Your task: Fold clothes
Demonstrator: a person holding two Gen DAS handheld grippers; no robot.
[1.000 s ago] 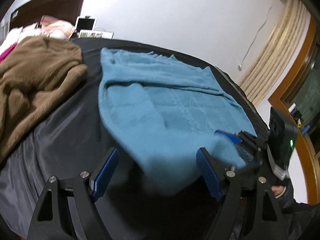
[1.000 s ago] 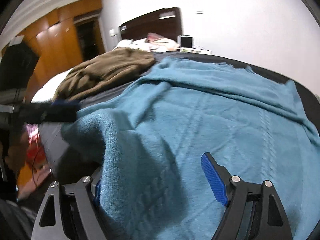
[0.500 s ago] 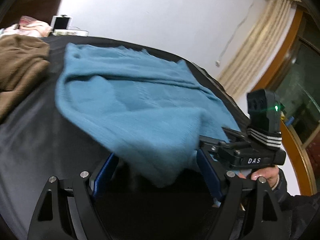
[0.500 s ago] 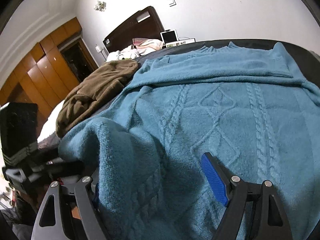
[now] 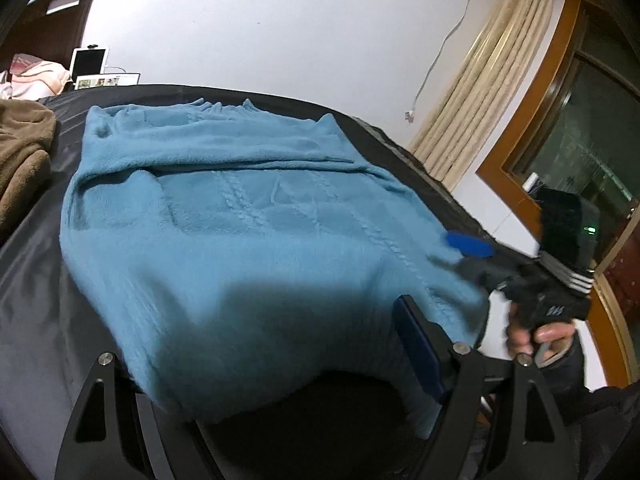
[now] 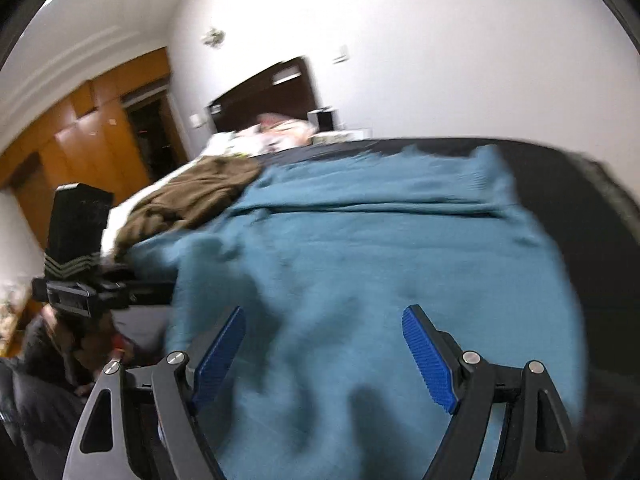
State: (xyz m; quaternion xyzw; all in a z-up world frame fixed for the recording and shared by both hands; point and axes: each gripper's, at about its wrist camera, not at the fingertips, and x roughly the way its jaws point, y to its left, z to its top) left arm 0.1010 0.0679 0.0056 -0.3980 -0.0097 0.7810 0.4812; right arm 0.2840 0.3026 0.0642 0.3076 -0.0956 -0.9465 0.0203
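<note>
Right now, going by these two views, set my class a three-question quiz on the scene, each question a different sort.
1. True or false: the brown garment lies on top of the blue sweater.
2. The right tongs are: A shut on cloth, B open, C out of view.
3. What colour is the bed cover under the sweater?
Key: 1 false, it lies beside it; 2 B; 3 black.

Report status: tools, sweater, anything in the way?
Both tools open: left tool, right tool, near edge of blue sweater between the fingers. Sweater spread on dark bed. Brown garment alongside, touching.
</note>
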